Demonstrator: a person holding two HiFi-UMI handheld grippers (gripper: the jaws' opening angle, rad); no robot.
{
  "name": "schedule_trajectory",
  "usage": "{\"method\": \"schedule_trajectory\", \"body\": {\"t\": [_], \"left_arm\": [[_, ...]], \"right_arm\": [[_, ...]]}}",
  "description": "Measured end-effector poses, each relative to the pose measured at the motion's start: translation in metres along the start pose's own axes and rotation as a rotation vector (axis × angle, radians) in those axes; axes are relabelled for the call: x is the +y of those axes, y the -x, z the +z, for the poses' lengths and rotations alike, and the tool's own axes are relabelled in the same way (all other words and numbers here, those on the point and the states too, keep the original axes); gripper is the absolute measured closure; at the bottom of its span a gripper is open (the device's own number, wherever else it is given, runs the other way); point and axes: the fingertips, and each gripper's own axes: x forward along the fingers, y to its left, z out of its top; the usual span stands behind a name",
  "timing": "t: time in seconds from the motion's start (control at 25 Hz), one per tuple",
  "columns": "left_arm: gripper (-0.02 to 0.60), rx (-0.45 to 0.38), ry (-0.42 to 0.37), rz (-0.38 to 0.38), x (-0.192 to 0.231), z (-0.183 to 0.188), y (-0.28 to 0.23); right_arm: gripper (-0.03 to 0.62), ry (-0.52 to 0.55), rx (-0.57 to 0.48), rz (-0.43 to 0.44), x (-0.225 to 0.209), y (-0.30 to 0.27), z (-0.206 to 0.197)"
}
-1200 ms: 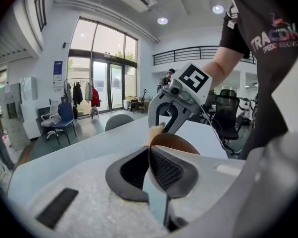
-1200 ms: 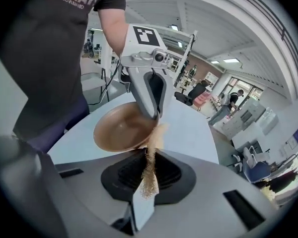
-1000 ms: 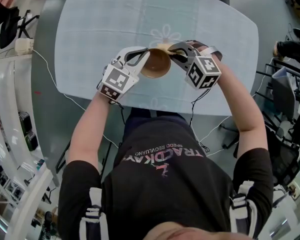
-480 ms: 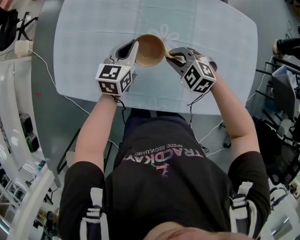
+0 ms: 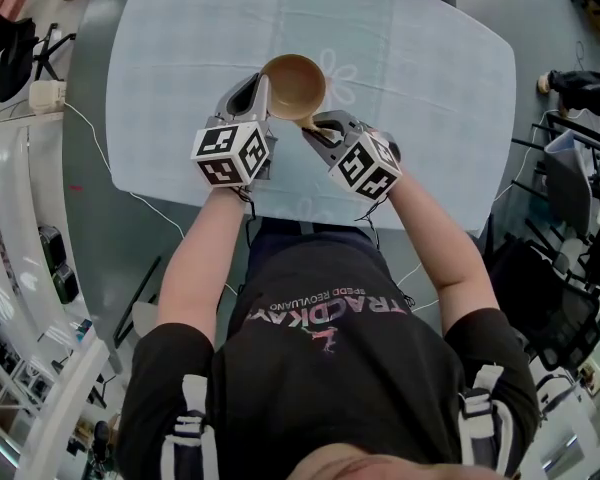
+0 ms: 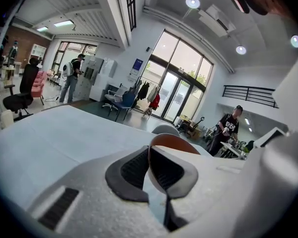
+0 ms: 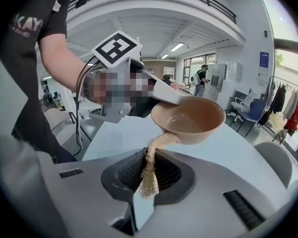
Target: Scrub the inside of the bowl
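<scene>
Here, left tongs [image 6: 149, 163] clamped on bowl [image 7: 189, 119] rim, right tongs [image 7: 148, 176] pinching fibrous strip [image 7: 156, 144], far end unclear

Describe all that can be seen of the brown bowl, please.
The round, smooth light-brown bowl looks like wood or plastic and is empty. It is held mouth up, slightly tilted, over the pale blue tablecloth. The left hand-held gripper pinches its rim; the beige fibrous scrubber in the right hand-held gripper touches its outer wall.

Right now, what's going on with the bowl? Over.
Left tongs shut on bowl rim. Right tongs shut on scrubber strip, tip at bowl's outside, not inside. Nothing blocking.
</scene>
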Motion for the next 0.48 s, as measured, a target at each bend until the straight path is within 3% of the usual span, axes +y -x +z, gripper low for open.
{"method": "schedule_trajectory", "body": {"t": [0.16,0.48], "left_arm": [[0.555,-0.005,0.043,0.024,0.000,-0.002,-0.002],[0.555,0.000,0.084,0.042,-0.004,-0.011,-0.006]], "right_arm": [[0.562,-0.102,-0.061,0.001,0.006,-0.011,0.016],[0.562,-0.199,-0.100,0.002,0.010,-0.022,0.021]]}}
